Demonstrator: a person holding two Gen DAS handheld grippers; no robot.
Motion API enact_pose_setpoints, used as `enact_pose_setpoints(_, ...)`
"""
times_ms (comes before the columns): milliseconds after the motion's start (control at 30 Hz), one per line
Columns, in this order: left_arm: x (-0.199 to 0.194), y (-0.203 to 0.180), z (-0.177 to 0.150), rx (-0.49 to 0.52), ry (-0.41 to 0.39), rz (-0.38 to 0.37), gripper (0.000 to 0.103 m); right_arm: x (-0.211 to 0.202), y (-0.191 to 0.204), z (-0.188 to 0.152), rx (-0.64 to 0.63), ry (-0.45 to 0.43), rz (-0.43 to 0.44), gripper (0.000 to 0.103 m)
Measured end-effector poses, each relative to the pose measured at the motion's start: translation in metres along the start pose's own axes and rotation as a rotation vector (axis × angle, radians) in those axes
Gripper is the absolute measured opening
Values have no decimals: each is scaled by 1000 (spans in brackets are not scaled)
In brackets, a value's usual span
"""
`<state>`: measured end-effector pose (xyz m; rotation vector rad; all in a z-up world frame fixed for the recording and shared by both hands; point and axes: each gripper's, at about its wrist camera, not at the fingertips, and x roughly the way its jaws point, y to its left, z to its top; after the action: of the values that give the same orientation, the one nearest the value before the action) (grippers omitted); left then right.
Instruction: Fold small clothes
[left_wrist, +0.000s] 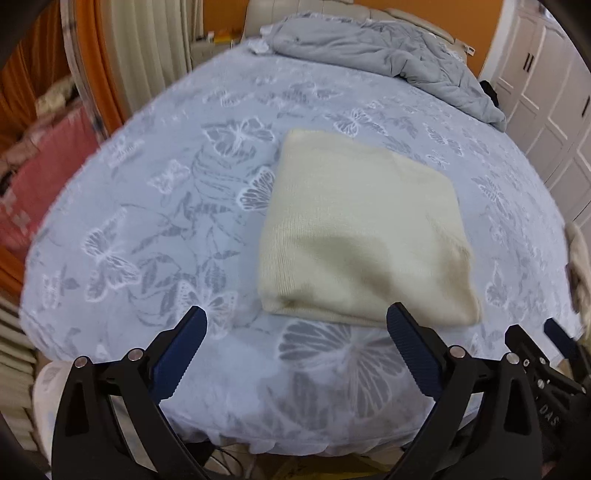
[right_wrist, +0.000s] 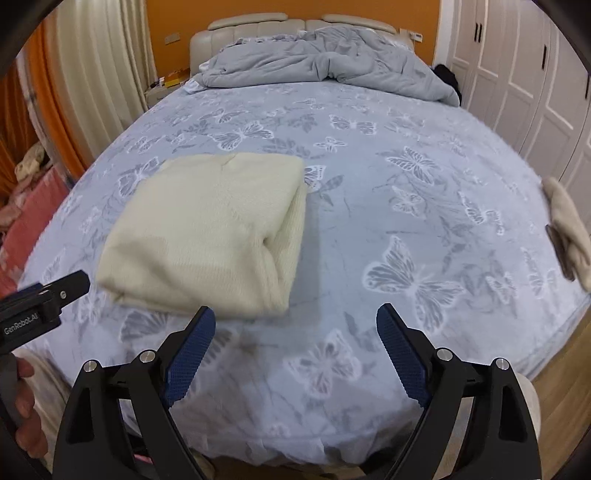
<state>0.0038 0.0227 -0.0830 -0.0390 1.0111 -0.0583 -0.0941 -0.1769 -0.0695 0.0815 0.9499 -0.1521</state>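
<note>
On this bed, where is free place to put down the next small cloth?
Free: the butterfly sheet between the folded cream sweater and the beige garment at the right edge, and the strip between the sweater and the rumpled grey duvet. Crowded: the headboard end under the duvet.

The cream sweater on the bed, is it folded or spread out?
Folded: the cream sweater lies as a compact rectangle, with stacked layers showing at its right edge.

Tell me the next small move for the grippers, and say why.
Probably swing the right gripper toward the beige garment at the bed's right edge. The cream sweater already lies folded flat on the butterfly bedspread, and both the right and left gripper hover open and empty, so the unfolded piece looks like the next one.
</note>
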Motion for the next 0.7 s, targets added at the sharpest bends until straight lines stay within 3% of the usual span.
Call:
enact_pose_setpoints(267,-18,-17,-37,31,-45,68,97,-16,-5,-39,33,-27,-34,86)
enact_pose_setpoints(500,-9,-26,-76,104,-32,107,97,4,-22,-63,172,79,-68,86)
enact_pose_setpoints(700,4,-22,-91,103,-6,102,97,8,-17,-69,157,82,-22,86)
